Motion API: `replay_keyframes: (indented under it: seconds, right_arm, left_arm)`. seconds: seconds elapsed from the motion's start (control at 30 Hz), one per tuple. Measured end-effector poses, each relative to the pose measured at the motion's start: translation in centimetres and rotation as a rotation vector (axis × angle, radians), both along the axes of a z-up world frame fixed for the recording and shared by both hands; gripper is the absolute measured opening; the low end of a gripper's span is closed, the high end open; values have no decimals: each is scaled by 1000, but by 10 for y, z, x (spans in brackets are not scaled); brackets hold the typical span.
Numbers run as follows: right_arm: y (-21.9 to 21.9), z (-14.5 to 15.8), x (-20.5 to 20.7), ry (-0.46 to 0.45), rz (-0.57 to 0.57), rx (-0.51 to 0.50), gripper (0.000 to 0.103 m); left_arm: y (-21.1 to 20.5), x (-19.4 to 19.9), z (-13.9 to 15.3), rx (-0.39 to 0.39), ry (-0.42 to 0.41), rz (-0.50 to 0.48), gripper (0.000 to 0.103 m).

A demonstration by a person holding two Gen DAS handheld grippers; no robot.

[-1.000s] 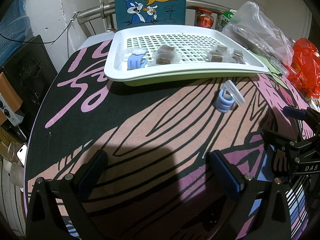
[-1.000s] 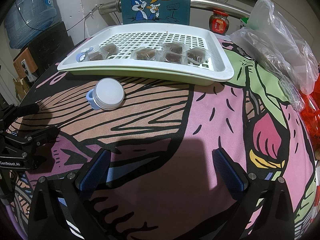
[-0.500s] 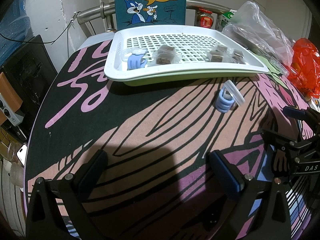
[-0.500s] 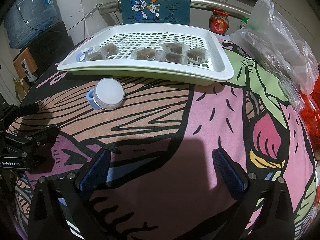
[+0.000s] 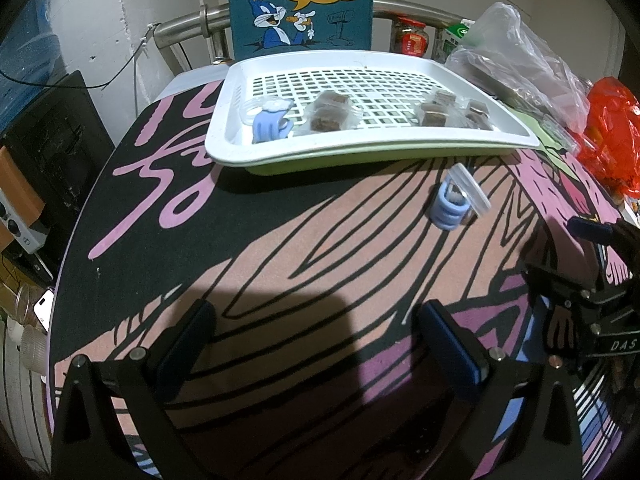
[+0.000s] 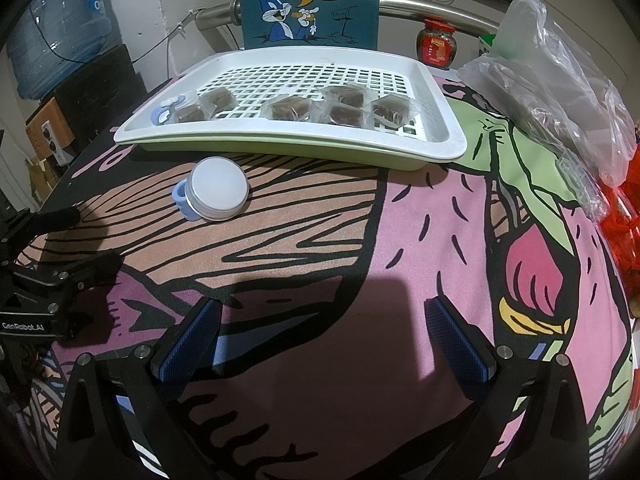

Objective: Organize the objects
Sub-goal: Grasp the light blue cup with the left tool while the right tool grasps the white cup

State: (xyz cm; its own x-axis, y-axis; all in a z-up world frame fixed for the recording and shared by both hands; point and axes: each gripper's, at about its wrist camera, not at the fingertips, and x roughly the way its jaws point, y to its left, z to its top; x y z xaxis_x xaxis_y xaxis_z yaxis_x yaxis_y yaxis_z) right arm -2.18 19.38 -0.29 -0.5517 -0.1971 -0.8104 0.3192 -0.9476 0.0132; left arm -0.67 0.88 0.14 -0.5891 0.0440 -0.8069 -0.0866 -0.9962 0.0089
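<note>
right wrist: white tray holds wrapped cakes.

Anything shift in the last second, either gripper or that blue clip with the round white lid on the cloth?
Nothing visibly changed. The left gripper and right gripper are open and empty over the patterned tablecloth, and the blue clip with the round white lid lies in the same spot in front of the white slotted plastic tray, whose wrapped brown squares sit as before.

A lived-in home corner. A large blue water-cooler bottle stands by the wall. A red-lidded glass jar and crumpled clear plastic bags crowd the cartoon-print cloth-covered table.
</note>
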Motion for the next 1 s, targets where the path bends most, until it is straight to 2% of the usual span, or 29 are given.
replay_keyframes:
  seconds: [0.07,0.17,0.23,0.33,0.43,0.57,0.63,0.7,0.83,0.9,1.0]
  right_arm:
    - [0,2,2,2,24,-33,103]
    - [6,10,5,1,89,-192,103]
    - [4,18,6,16,131,-247,103]
    - [-4,28,2,45,200,-289,103]
    - [-15,27,-9,21,229,-298,103]
    - [-23,24,-25,-16,241,-353,102]
    - [-26,25,-31,-13,244,-350,97]
    - [-28,23,-38,-25,250,-349,84]
    - [-35,15,-47,-53,269,-331,73]
    - [-37,14,-49,-65,277,-352,60]
    - [-35,12,-52,-72,273,-356,56]
  left_arm:
    - [1,0,0,-2,0,10,103]
    - [-2,1,1,16,3,2,103]
    - [-4,1,3,44,7,3,99]
    - [-7,-3,13,93,31,-28,96]
    - [-6,-8,19,83,62,-55,96]
    - [3,-11,21,80,64,-152,96]
    - [8,-13,20,74,59,-190,96]
    - [13,-15,20,79,73,-224,96]
    - [21,-17,26,85,111,-276,95]
    - [27,-19,26,62,124,-303,95]
    - [29,-21,26,62,128,-319,95]
